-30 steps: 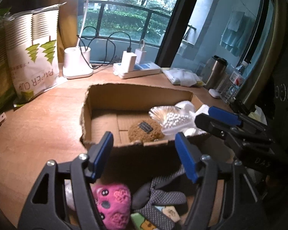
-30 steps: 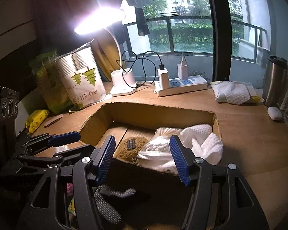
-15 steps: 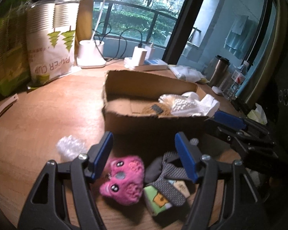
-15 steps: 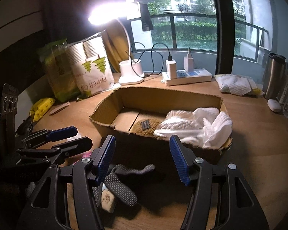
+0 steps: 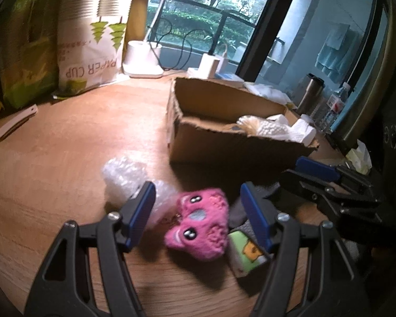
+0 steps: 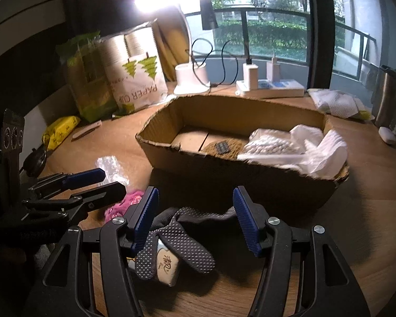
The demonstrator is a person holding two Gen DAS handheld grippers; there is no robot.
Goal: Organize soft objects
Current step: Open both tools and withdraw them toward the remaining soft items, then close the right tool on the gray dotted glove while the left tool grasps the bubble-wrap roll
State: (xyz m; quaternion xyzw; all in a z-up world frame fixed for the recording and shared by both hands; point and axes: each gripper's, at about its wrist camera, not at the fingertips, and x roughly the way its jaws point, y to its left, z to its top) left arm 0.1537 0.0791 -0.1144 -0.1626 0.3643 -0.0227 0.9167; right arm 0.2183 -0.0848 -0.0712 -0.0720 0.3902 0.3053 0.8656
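Observation:
A pink plush toy [image 5: 200, 223] lies on the wooden table in front of the cardboard box [image 5: 224, 142]. My left gripper [image 5: 198, 211] hangs open just above it, its blue fingers either side and clear of it. Beside the plush are a grey dotted glove [image 6: 179, 235] and a small printed pouch [image 5: 246, 251]. My right gripper [image 6: 195, 216] is open over the glove, not touching it. The box [image 6: 224, 169] holds white cloths [image 6: 298, 148] and a brown pad [image 6: 224, 146]. Crumpled clear plastic [image 5: 124, 174] lies left of the plush.
Along the back stand a paper cup bag [image 5: 92, 39], a green bag [image 5: 23, 52], a white lamp base [image 6: 191, 78], a power strip [image 6: 270, 85] with chargers and a steel tumbler [image 6: 388, 92]. A yellow packet [image 6: 60, 129] and a small pale knife [image 5: 15, 122] lie at the left.
Both grippers have drawn back from over the box and come lower, so the plush, glove and plastic now lie between and ahead of the fingers. Neither gripper's opening changed.

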